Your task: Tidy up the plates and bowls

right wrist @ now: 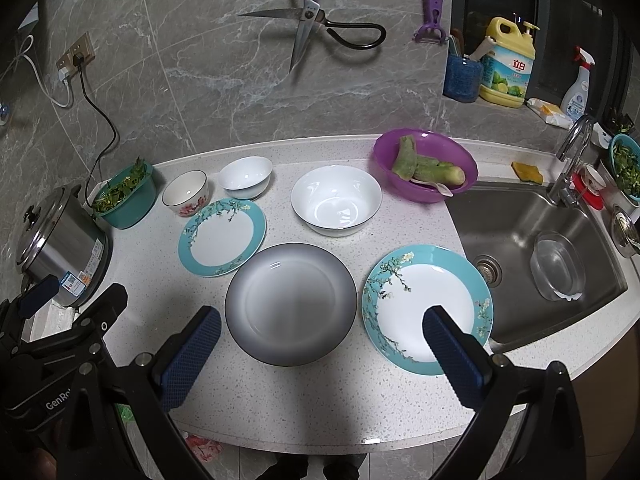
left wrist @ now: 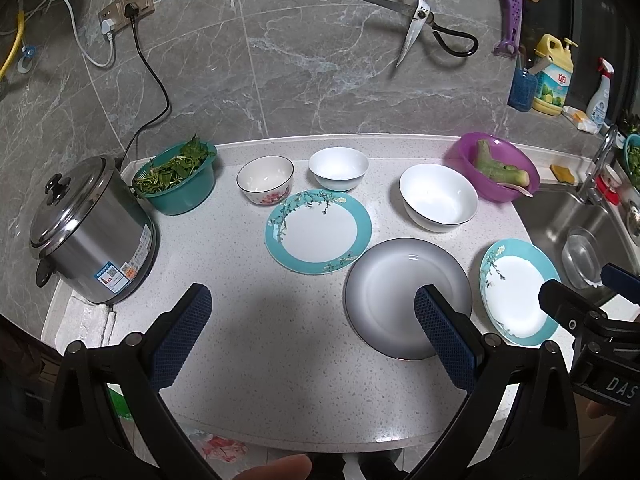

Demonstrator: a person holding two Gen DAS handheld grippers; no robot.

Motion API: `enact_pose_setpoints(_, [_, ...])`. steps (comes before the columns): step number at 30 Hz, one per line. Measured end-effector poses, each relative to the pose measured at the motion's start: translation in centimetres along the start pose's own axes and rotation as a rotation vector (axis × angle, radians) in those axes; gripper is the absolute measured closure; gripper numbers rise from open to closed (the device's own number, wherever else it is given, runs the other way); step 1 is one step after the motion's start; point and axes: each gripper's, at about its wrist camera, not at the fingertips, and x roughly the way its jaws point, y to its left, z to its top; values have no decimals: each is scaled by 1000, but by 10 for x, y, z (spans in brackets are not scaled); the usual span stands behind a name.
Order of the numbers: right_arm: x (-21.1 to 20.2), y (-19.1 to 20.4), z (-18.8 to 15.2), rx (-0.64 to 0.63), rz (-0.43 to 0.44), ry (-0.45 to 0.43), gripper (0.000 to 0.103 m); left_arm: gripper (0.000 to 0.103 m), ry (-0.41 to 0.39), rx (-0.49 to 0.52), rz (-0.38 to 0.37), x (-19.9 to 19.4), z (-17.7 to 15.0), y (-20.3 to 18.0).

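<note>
On the white counter lie a grey-rimmed plate (left wrist: 404, 292) (right wrist: 291, 298), a teal floral plate at the middle (left wrist: 318, 231) (right wrist: 221, 236) and a second teal floral plate near the sink (left wrist: 516, 292) (right wrist: 420, 300). Behind them stand a large white bowl (left wrist: 439, 197) (right wrist: 336, 199), a small white bowl (left wrist: 338, 168) (right wrist: 245, 177) and a flower-patterned bowl (left wrist: 265, 179) (right wrist: 185, 192). My left gripper (left wrist: 312, 336) is open and empty above the counter's front. My right gripper (right wrist: 320, 348) is open and empty, over the front of the grey plate.
A steel rice cooker (left wrist: 88, 236) and a teal basket of greens (left wrist: 178, 178) stand at the left. A purple bowl with vegetable pieces (right wrist: 426, 166) sits by the sink (right wrist: 540, 240), which holds a glass bowl. Scissors (right wrist: 316, 24) hang on the wall.
</note>
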Motion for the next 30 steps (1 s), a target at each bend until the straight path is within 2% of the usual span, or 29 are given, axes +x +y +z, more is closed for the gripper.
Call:
enact_pose_setpoints(21, [-1, 0, -6, -1, 0, 2, 0, 0, -2, 1, 2, 0, 5, 1])
enact_pose_setpoints(30, [-2, 0, -8, -1, -1, 1, 0, 0, -11, 6, 3, -12, -2, 1])
